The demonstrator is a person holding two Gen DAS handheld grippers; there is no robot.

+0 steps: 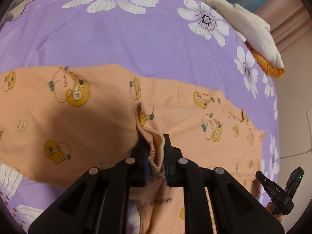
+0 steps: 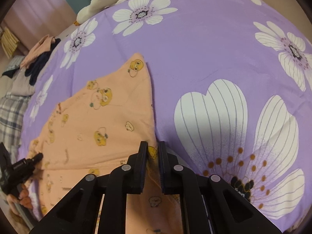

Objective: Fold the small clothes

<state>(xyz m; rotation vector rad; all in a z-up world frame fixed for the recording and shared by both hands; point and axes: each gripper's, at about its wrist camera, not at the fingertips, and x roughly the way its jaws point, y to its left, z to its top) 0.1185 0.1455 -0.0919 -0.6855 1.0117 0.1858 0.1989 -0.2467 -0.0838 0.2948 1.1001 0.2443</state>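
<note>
A peach garment (image 1: 78,117) printed with yellow cartoon figures lies spread on the purple flowered bedsheet (image 1: 136,39). My left gripper (image 1: 156,150) is shut on a bunched fold of its lettered elastic edge, which stands up between the pads. In the right wrist view the same garment (image 2: 97,126) fills the left half. My right gripper (image 2: 153,154) is shut on its right-hand edge, with a yellow print showing between the fingers. Each gripper also shows in the other view: the right gripper (image 1: 260,175) at the lower right, the left gripper (image 2: 39,157) at the lower left, with a hand (image 2: 23,200) below it.
A white and orange plush toy (image 1: 249,27) lies at the bed's far edge, also the plush toy (image 2: 109,0) at top left. A pile of dark and peach clothes (image 2: 39,58) and plaid cloth (image 2: 9,113) sit at the left. Bare bedsheet (image 2: 195,58) stretches beyond the garment.
</note>
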